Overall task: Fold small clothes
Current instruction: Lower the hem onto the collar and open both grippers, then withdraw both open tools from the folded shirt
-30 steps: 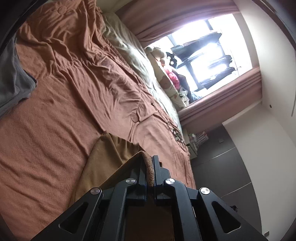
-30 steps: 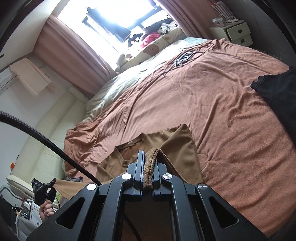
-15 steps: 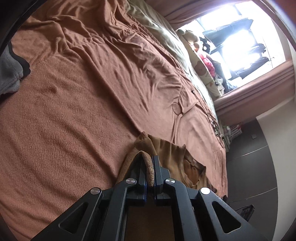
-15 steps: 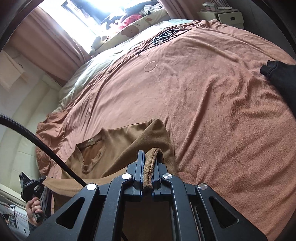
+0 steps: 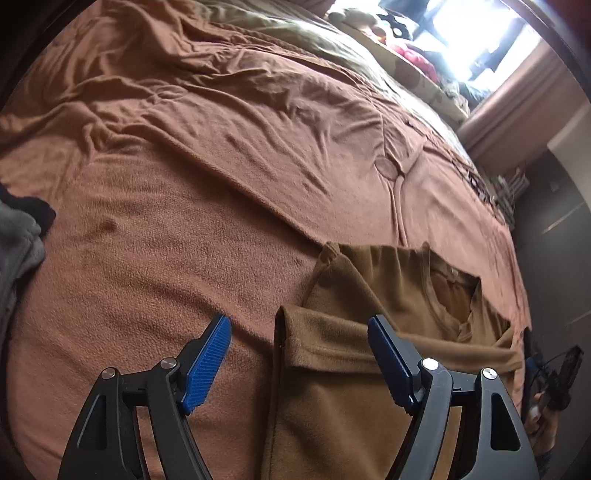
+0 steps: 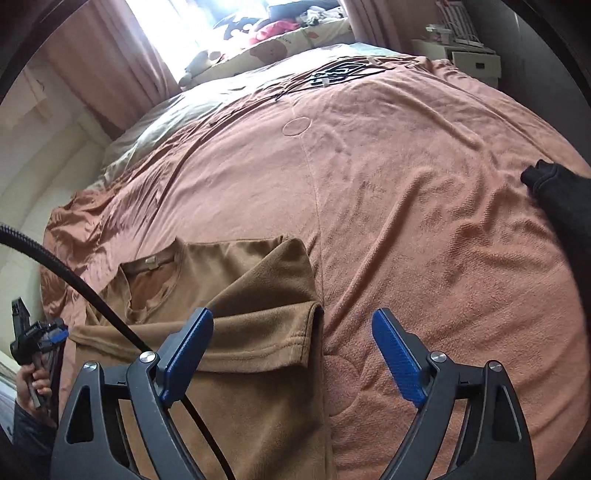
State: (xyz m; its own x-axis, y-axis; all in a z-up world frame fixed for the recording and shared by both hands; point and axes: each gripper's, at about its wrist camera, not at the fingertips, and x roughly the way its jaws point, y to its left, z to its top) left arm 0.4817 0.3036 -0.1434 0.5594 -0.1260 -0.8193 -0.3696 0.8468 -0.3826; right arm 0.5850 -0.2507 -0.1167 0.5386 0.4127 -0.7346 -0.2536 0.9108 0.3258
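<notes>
The left gripper hangs low over the bed with its blue-padded jaws spread wide and nothing between them; the folded edge of the tan shirt lies on the blanket below the gap. The right gripper is likewise parted and grips nothing, with the shirt's hemmed corner under its left finger and bare blanket under its right.

The shirt lies flat on the brown blanket at the near side of the bed. Its long axis runs from near to far, with the neckline at the far end, so the collar points away toward the window. The near part has been folded up over the body, so a stitched hem crosses the shirt from left to right (it shows plainly in the right wrist view). One sleeve is folded in across the far part.

A black cable crosses the shirt in the right wrist view. A black garment lies at the right edge of the bed, well apart from the shirt, and a grey garment lies at the left edge.
</notes>
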